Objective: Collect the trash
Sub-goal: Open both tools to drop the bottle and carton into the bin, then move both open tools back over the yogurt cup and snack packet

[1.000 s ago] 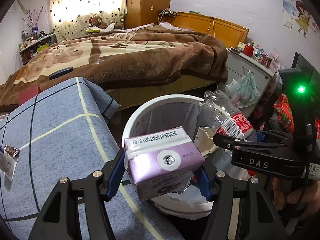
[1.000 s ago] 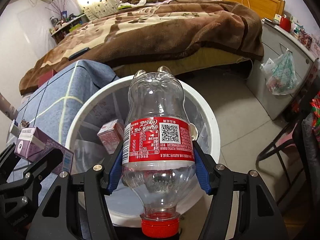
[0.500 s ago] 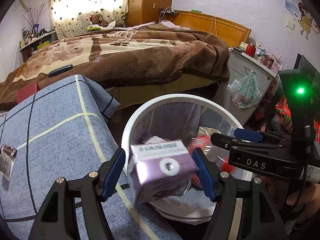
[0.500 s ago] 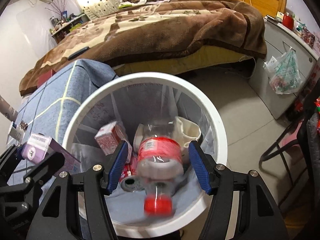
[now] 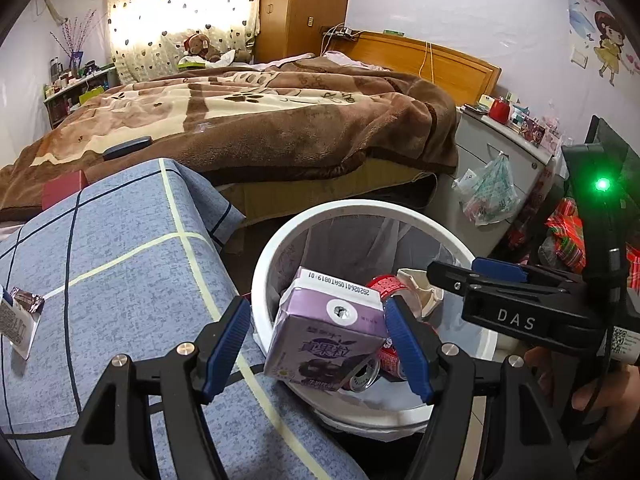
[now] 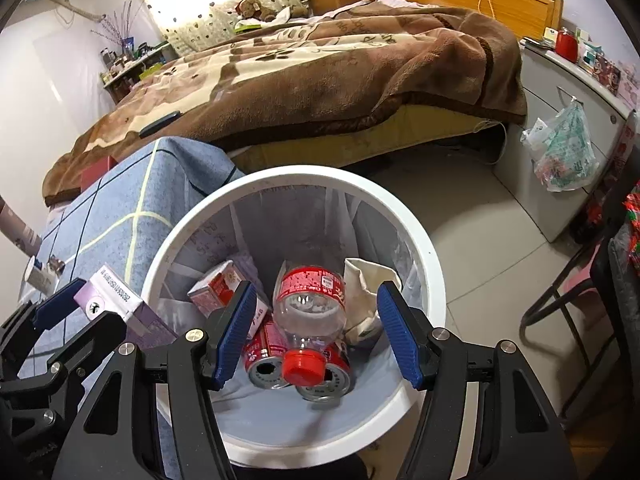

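The left claw (image 5: 316, 336) is spread wide. A purple milk box (image 5: 326, 334) sits loose between its fingers, leaning on the right one, over the rim of the white bin (image 5: 260, 280). The right claw (image 6: 316, 334) is spread wide too, with nothing in it. Just past it, a clear bottle (image 6: 310, 312) lies in the bin on red cans (image 6: 264, 354).

The bin (image 6: 416, 236) mouth lies open under the right tongs (image 6: 316, 332), whose jaws stand wide apart. The bottle (image 6: 310, 300), cans (image 6: 260, 356) and a red carton (image 6: 216, 288) fill its bottom. At its left rim the purple carton (image 5: 328, 332) and left tongs (image 5: 316, 344) crowd the gap beside the worktop (image 5: 120, 260) edge. Bare floor (image 6: 480, 232) lies right of the bin.
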